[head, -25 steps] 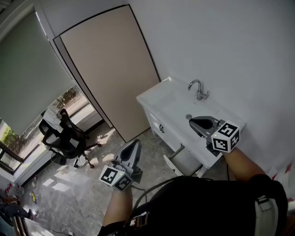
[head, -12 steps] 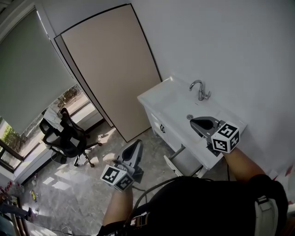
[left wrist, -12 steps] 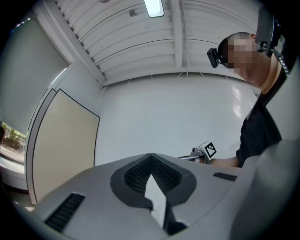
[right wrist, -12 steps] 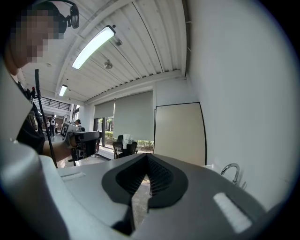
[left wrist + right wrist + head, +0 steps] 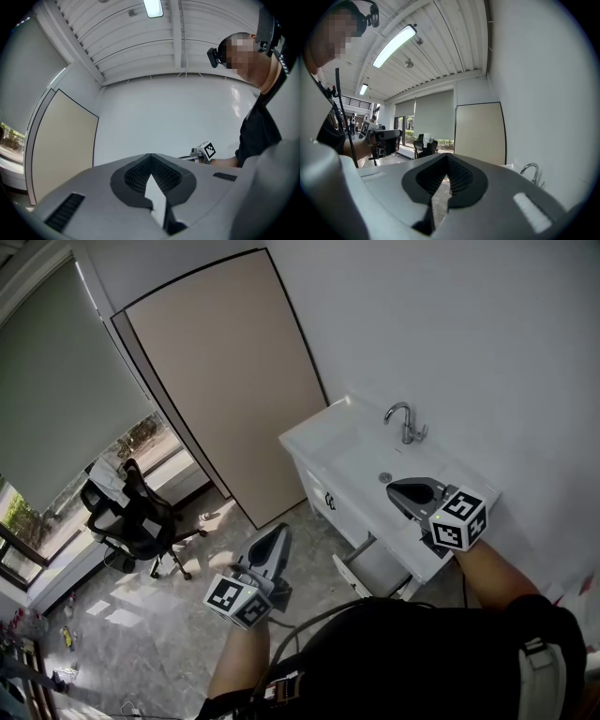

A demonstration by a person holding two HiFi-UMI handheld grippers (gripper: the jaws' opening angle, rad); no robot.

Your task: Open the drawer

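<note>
- Drawer sits under the sink counter, roughly 5 o'clock from the middle of the head view, looks pulled out a bit.
- Left gripper at 6 o'clock, jaws pressed together, empty.
- Right gripper at 3 o'clock over the counter, jaws together too, empty.

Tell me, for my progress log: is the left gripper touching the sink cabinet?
Apart. Head view shows floor between the left gripper and the sink cabinet; left gripper view shows only wall beyond its shut jaws.

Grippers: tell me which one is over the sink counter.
The right gripper, above the white counter by the faucet; the left gripper hangs over the floor.
</note>
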